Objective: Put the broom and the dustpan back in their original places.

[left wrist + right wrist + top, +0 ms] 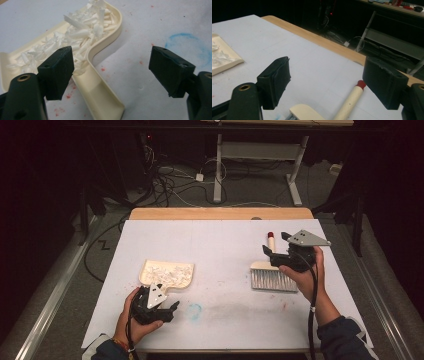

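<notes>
Dustpan (166,273) full of shreds (75,37); both grippers' jaws apart, empty. Left gripper (162,307) near handle: careless bump spills shreds.

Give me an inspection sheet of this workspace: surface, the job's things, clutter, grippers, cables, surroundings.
Surface: white sheet over a wooden table, with red specks and a blue ring stain.
Job's things: cream dustpan full of white shavings; brush lying flat, red-tipped handle.
Clutter: nothing seen.
Grippers: left gripper open over the dustpan handle; right gripper open above the brush.
Cables: one trails from each gripper; more tangled on the floor.
Surroundings: dark room, another table's legs.
</notes>
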`<state>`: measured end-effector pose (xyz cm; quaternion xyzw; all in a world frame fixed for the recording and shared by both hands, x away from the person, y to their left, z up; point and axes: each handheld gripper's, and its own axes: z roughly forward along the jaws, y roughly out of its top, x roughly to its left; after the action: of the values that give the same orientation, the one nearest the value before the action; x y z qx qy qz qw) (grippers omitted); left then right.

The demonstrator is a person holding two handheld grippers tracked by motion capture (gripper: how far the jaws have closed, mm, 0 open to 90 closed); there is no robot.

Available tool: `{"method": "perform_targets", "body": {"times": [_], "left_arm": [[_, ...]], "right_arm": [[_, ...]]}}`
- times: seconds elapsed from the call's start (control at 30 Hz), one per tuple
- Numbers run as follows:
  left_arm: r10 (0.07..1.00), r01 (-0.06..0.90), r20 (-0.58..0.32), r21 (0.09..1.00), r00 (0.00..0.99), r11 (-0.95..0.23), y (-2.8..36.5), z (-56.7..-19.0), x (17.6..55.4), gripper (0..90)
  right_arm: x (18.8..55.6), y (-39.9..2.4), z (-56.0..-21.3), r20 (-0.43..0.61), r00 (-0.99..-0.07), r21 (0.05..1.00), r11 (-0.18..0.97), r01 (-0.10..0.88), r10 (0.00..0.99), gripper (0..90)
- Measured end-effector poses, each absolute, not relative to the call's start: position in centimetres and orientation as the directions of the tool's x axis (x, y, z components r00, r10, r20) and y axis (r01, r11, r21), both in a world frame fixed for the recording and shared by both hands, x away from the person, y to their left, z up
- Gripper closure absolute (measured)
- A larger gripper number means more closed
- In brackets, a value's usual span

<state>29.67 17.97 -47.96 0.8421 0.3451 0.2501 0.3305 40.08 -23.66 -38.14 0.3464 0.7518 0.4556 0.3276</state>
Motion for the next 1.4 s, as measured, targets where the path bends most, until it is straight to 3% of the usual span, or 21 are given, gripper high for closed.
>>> {"method": "perform_targets", "body": {"times": [1.07, 1.4], "left_arm": [[0.753, 0.419, 0.186, 0.735, 0.631, -0.533, 18.1, -47.8, 29.7, 19.1], [0.751, 0.422, 0.189, 0.729, 0.633, -0.539, 18.0, -47.9, 29.7, 19.1]], "right_arm": [[34.0, -25.4, -37.3, -0.285, -0.551, 0.908, 0.405, 0.105, 0.784, 24.5], [33.0, -26.6, -37.8, -0.294, -0.547, 0.898, 0.423, 0.123, 0.784, 24.5]]}}
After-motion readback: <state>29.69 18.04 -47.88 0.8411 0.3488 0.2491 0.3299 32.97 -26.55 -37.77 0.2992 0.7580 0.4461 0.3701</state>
